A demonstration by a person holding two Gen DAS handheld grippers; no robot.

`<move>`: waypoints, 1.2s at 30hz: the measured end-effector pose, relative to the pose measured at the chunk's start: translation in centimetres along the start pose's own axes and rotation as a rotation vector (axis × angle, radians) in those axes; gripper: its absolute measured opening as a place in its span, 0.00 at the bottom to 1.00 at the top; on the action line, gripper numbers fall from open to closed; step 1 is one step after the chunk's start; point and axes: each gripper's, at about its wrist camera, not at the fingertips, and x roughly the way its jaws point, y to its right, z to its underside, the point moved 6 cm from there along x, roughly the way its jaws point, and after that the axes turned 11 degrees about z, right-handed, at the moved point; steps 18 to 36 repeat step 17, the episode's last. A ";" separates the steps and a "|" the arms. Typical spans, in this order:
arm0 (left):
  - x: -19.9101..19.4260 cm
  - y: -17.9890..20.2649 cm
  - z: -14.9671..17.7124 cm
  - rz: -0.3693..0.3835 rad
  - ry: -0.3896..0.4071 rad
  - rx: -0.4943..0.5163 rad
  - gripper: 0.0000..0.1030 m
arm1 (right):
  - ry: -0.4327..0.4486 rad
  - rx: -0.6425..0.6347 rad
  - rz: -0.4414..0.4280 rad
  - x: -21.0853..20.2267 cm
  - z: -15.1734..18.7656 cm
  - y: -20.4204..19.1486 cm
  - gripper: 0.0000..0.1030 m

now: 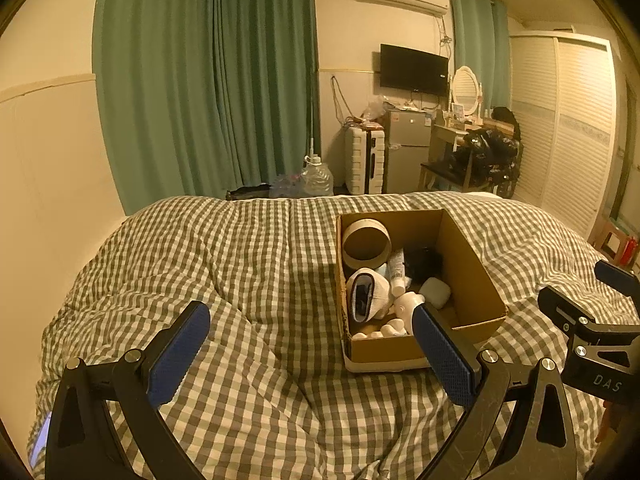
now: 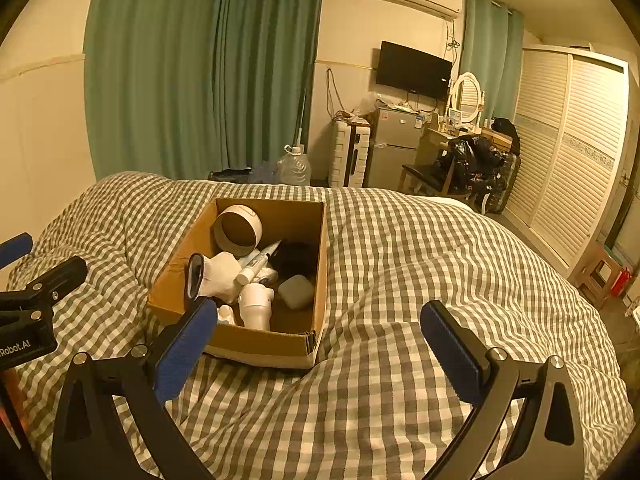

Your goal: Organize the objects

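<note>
Left wrist view: the left gripper hovers over the checked quilt, jaws wide apart and holding nothing.
Cardboard box: lies on the quilt ahead and right of the left jaws; the right blue pad overlaps its near corner in this view.
Box contents: a tape roll at the far end, a white sock, a white tube, a pale case, a white bottle, a dark item I cannot identify.
Right wrist view: the right gripper also has its jaws spread open and empty; the box is ahead and left, near the left pad.
Background: green curtains.
</note>
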 end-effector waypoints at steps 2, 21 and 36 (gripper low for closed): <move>0.1 -0.2 0.1 -0.002 -0.005 -0.005 1.00 | 0.001 -0.002 0.001 0.0 0.0 0.0 0.99; 0.3 -0.5 0.3 -0.012 -0.003 -0.017 1.00 | -0.008 -0.007 -0.001 0.3 0.4 -0.3 0.99; 0.3 -0.5 0.3 -0.012 -0.003 -0.017 1.00 | -0.008 -0.007 -0.001 0.3 0.4 -0.3 0.99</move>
